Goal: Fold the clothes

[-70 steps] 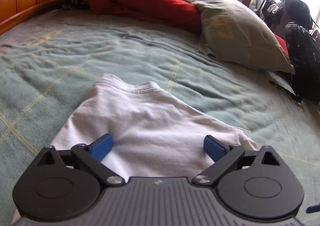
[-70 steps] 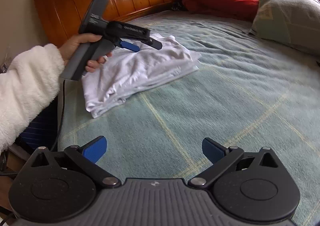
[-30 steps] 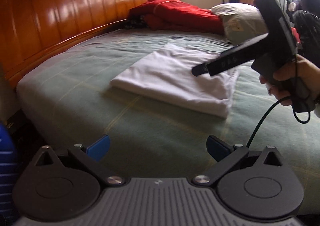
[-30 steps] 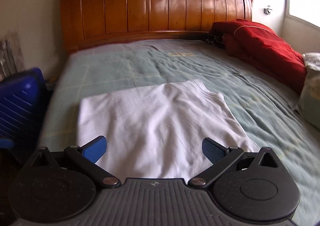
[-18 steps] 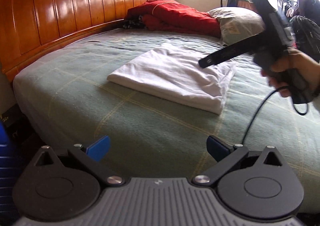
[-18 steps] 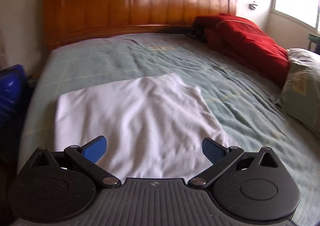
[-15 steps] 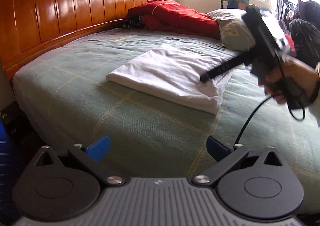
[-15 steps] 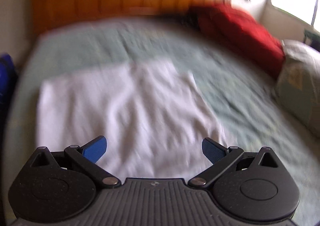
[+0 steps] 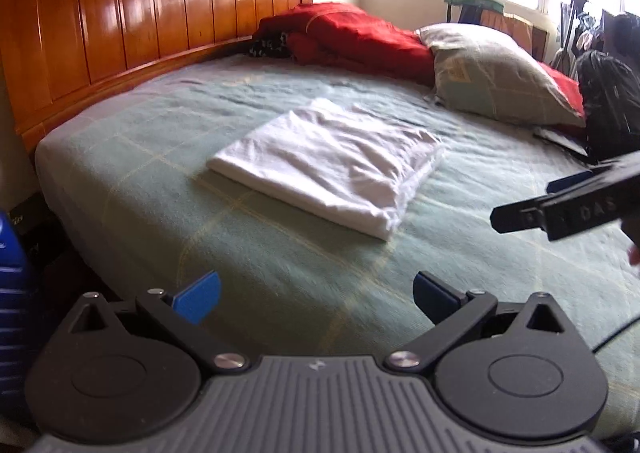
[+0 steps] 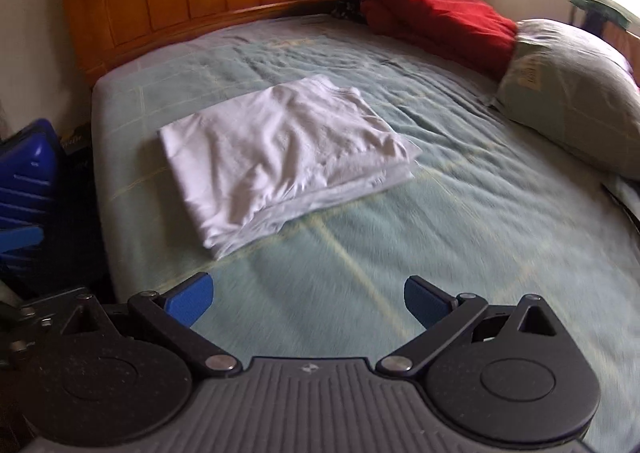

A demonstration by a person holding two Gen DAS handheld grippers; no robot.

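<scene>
The white shirt (image 9: 326,163) lies folded flat on the bed (image 9: 280,273), ahead of both tongs and clear of them. Left gripper (image 9: 316,295) and right gripper (image 10: 306,301) — both spread, empty. Folding looks complete; next move — fetch another garment, if any.

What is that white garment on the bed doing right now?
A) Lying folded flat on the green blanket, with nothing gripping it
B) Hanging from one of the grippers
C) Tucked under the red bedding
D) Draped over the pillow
A: the white garment lies folded on the green blanket, while the left gripper and right gripper are open and clear of it.
</scene>
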